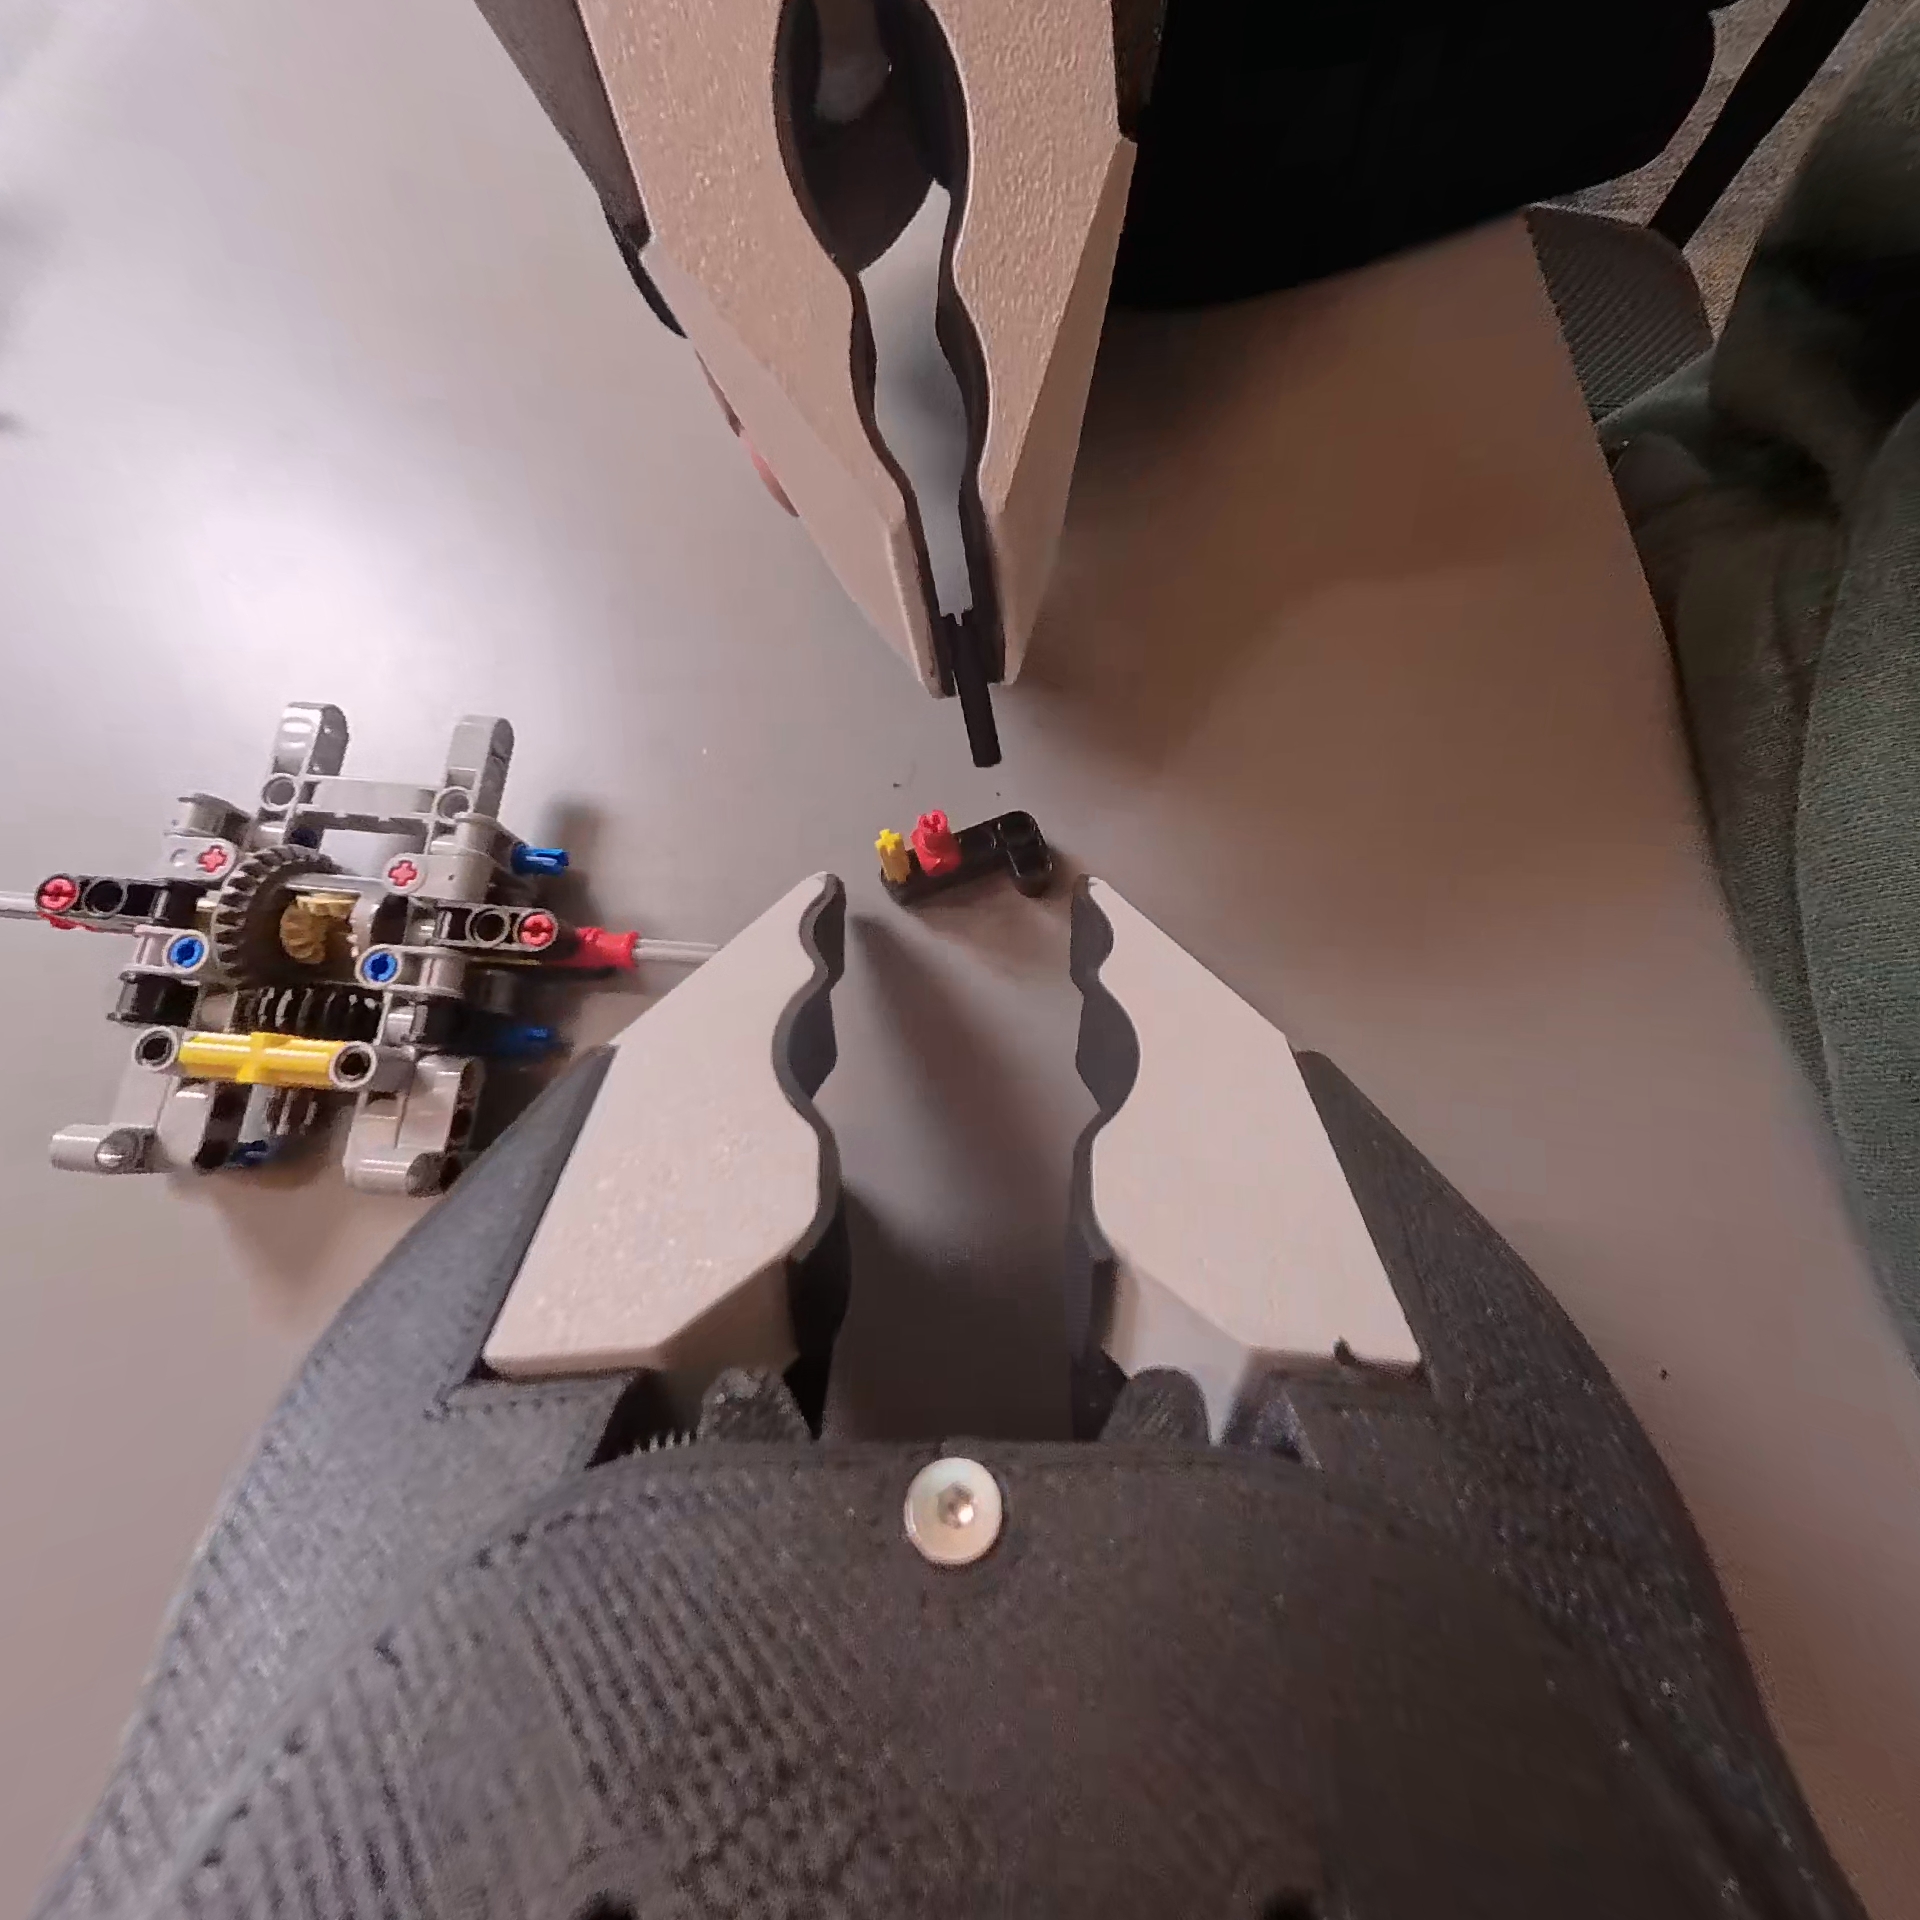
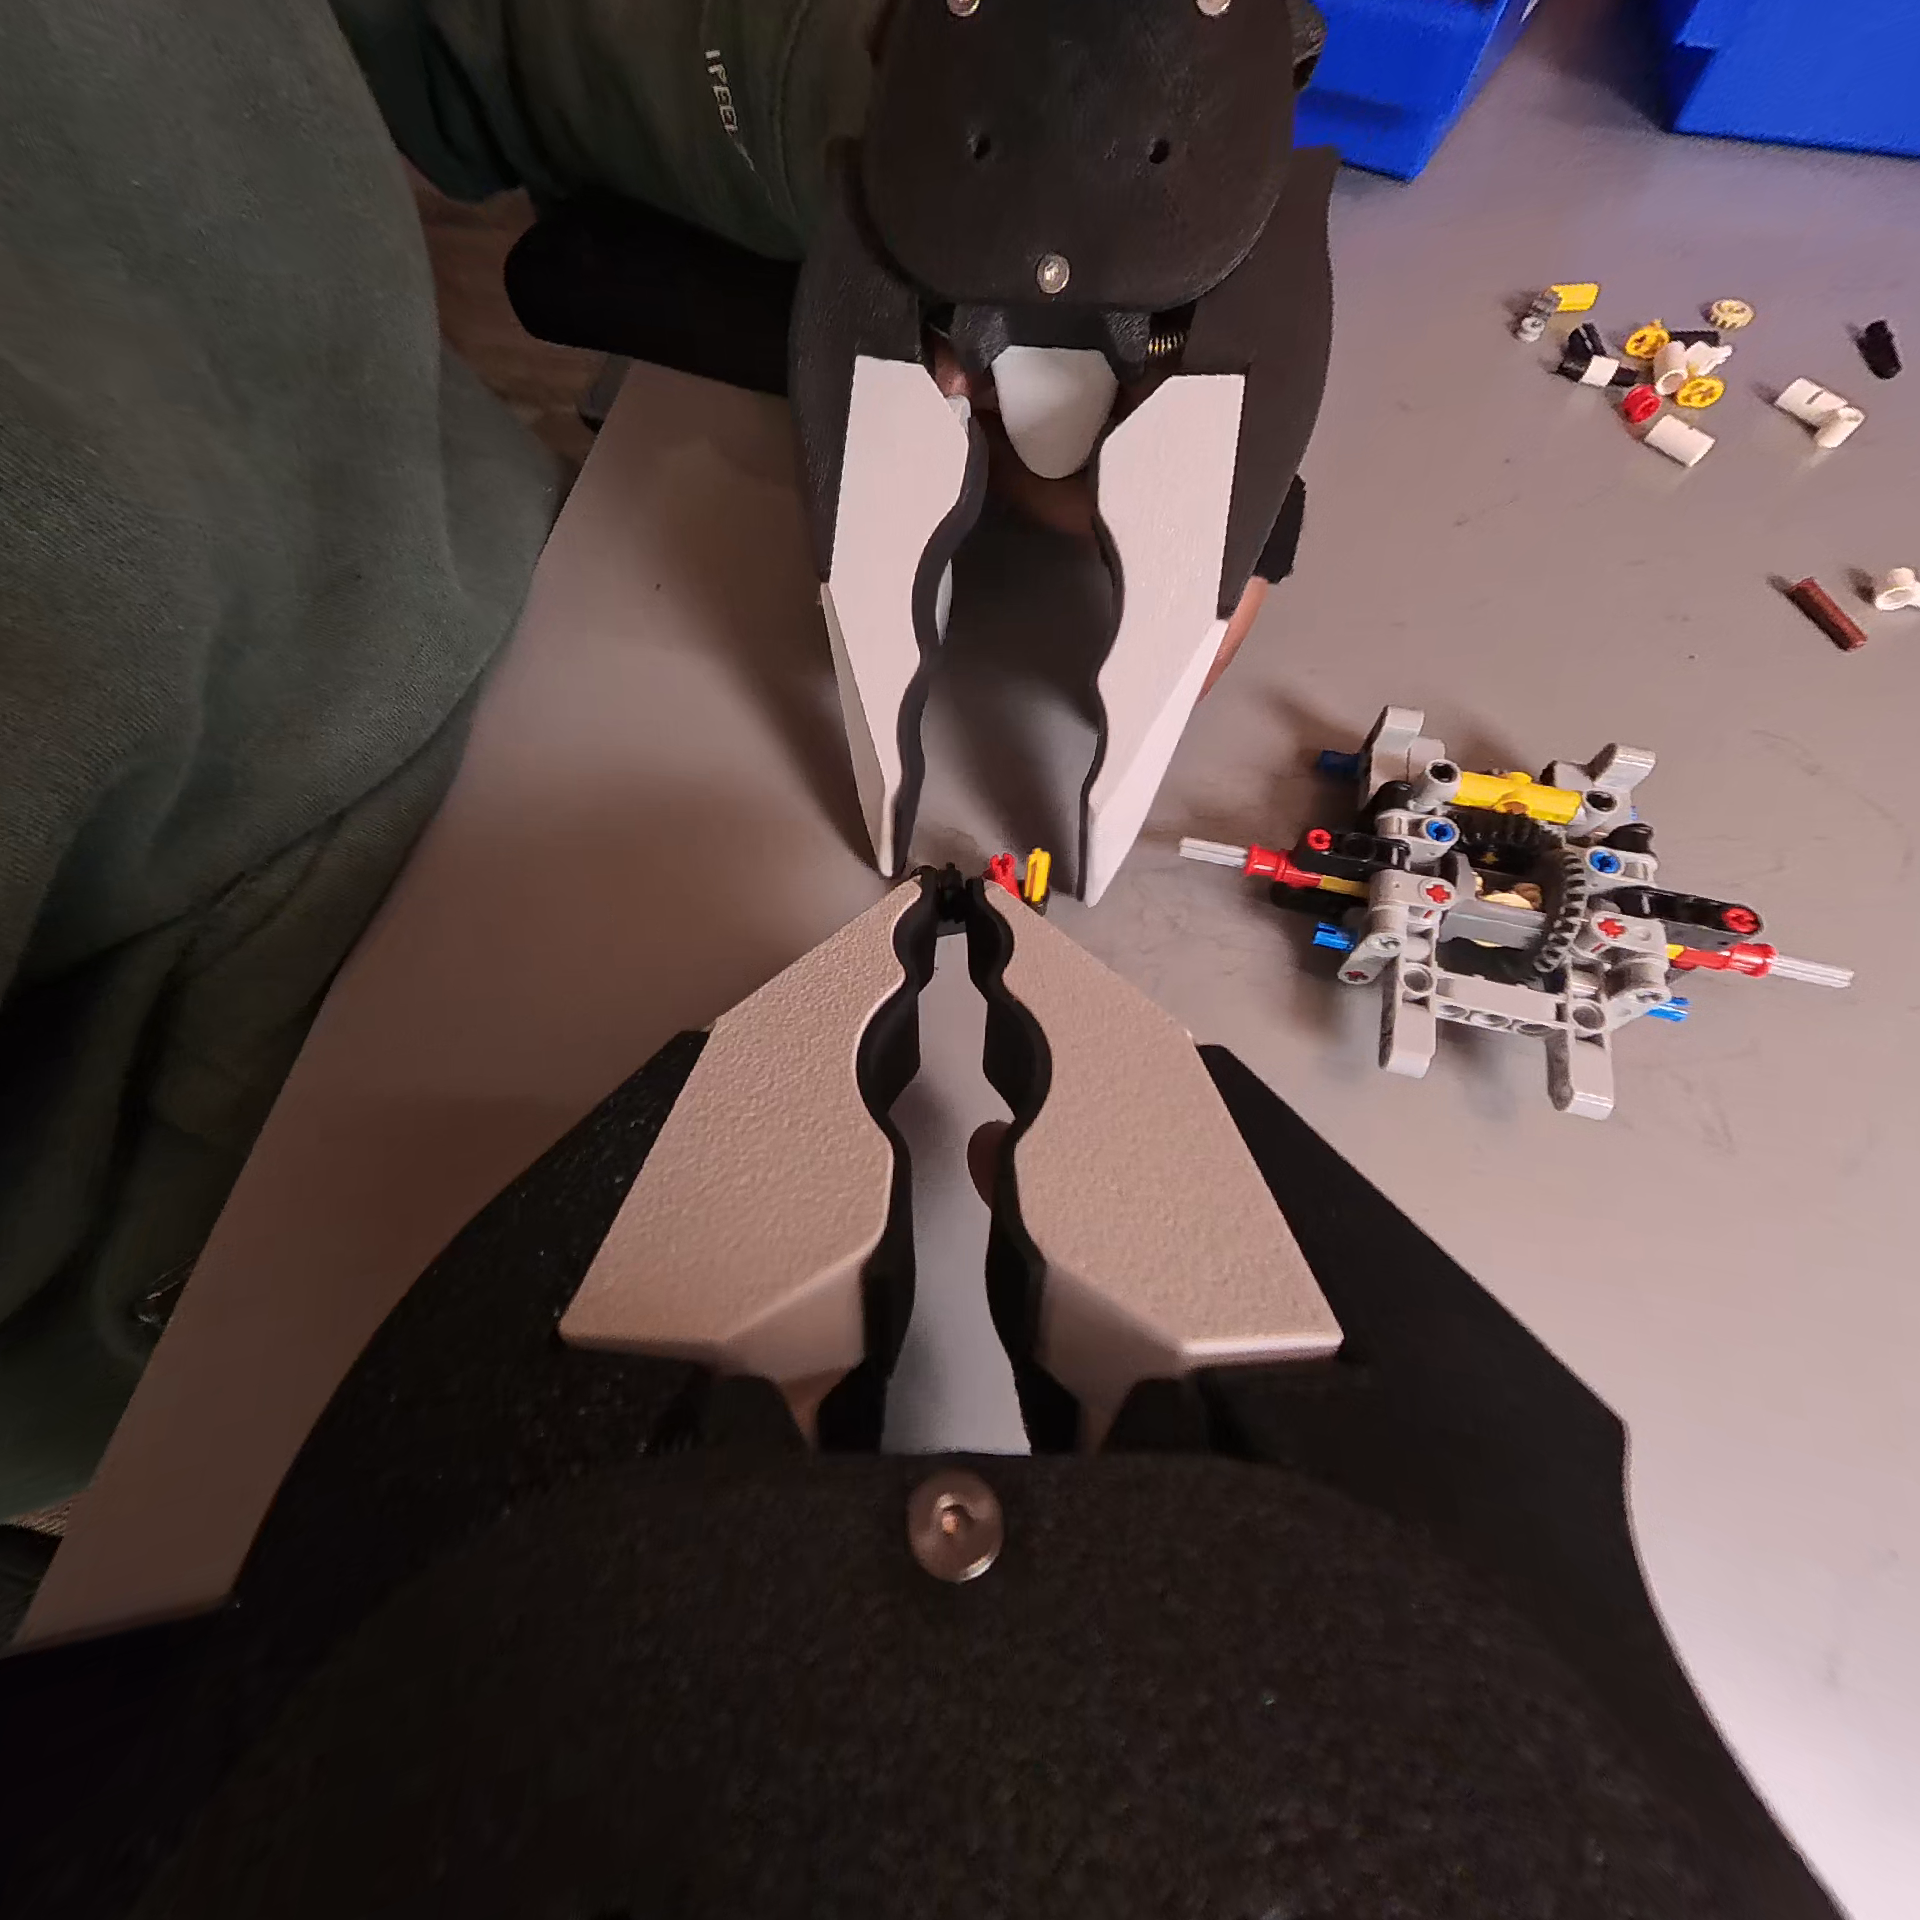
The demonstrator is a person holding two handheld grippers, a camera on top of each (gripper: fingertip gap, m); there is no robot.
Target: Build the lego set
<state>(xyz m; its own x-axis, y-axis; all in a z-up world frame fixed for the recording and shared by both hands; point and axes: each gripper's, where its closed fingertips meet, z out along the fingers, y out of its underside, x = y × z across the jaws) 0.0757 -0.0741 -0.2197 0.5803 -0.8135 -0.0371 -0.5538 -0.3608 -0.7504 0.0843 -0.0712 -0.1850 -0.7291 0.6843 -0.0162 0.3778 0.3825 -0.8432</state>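
Right gripper (image 1: 971, 681), frame centre, clenches black axle (image 1: 980, 727). Left gripper (image 1: 956, 894) is spread, empty, astride black L-beam (image 1: 1003, 852) below. Judgement: keep axle plumb over a beam hole.

A grey table (image 2: 1558, 1455) carries a brick-built gear assembly (image 2: 1517, 904) of grey beams, black gears, a yellow connector and red and blue pins. Farther back lies a scatter of small loose pieces (image 2: 1662, 364), white, yellow, black and red, with a brown rod (image 2: 1825, 613) apart. Blue bins (image 2: 1558, 73) stand at the table's far edge.
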